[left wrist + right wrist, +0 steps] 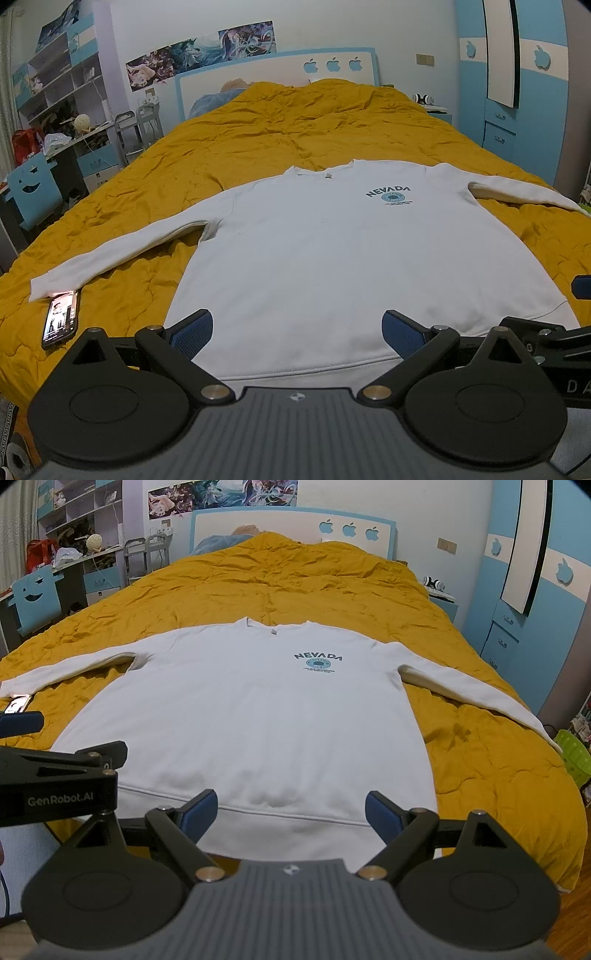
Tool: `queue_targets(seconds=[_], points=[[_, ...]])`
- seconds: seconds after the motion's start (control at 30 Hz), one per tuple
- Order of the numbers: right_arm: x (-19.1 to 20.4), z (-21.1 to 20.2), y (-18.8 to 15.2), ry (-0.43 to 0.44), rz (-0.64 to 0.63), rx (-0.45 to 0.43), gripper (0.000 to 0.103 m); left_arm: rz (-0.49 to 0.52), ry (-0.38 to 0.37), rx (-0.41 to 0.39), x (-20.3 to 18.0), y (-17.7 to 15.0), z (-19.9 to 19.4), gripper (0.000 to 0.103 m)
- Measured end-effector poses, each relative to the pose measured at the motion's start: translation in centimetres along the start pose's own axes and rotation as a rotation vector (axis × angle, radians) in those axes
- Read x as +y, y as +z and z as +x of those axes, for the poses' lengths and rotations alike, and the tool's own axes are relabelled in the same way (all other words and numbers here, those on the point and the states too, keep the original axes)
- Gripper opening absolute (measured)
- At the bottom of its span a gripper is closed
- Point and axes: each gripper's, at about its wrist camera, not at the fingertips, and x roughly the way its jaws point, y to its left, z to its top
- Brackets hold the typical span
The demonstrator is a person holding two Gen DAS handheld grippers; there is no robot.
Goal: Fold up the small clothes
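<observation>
A white long-sleeved sweatshirt [332, 258] with a blue NEVADA print lies flat, front up, on the yellow bed cover, both sleeves spread out to the sides; it also shows in the right wrist view [251, 716]. My left gripper [297, 334] is open and empty, just above the hem at the near edge. My right gripper [291, 812] is open and empty over the hem, to the right of the left one. The left gripper's body [59, 775] shows at the left of the right wrist view.
A lit phone [61, 319] lies on the yellow bed cover [258, 140] by the left cuff. A desk, blue chair [33, 188] and shelves stand left of the bed. A blue wardrobe [524, 92] and a nightstand stand to the right. A green basket [574, 757] sits at the bed's right side.
</observation>
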Motion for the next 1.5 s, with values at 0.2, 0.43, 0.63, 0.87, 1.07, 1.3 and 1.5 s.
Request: queue_targets(seconds=[0.2,0.43,0.63,0.87,1.07,1.3,1.5], points=[[0.03,-0.06,0.00,0.000,0.000,0.001,0.083,0.001,0.000,0.000,0.01,-0.02,0.01,0.103],[-0.01,0.28,-0.04,0.001,-0.001,0.002,0.083,0.001,0.000,0.000,0.01,0.00,-0.05,0.103],[0.03,0.32,-0.07,0.001,-0.001,0.002,0.083,0.001,0.000,-0.001,0.00,-0.02,0.00,0.103],[-0.01,0.28,-0.04,0.001,-0.001,0.003,0.083,0.001,0.001,0.000,-0.01,-0.02,-0.02,0.103],[0.00,0.29,-0.05,0.001,-0.001,0.003,0.083,0.001,0.000,0.000,0.00,-0.04,-0.01,0.103],[-0.01,0.29,-0.04,0.001,-0.001,0.004,0.083,0.001,-0.001,0.001,0.07,0.05,0.16,0.103],[-0.01,0.30,-0.04,0.002,-0.001,0.004,0.083,0.001,-0.002,0.001,0.06,0.05,0.15,0.103]])
